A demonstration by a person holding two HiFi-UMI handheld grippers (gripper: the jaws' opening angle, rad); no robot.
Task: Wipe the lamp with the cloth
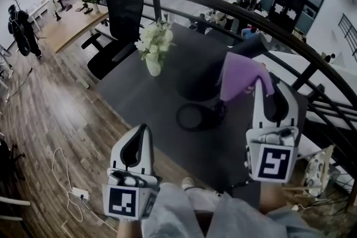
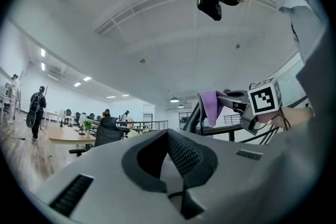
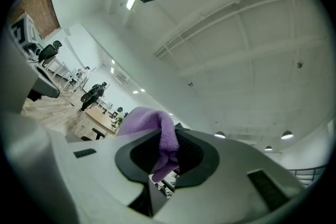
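The right gripper is clamped on the purple cloth, which is pinched between the jaws and is draped ahead of the tips and a little to their left. The lamp is found just beyond the cloth: its dark head lies ahead of the jaws, and its long axis slants down and leftward to a ring-shaped foot on the table. Whether cloth and lamp are touching cannot be made out (they overlap in the head view). The left gripper is held closed on nothing, well apart from the lamp, which lies ahead and to its right. The wipe is judged best made by the nearer right gripper, along that slanting axis.
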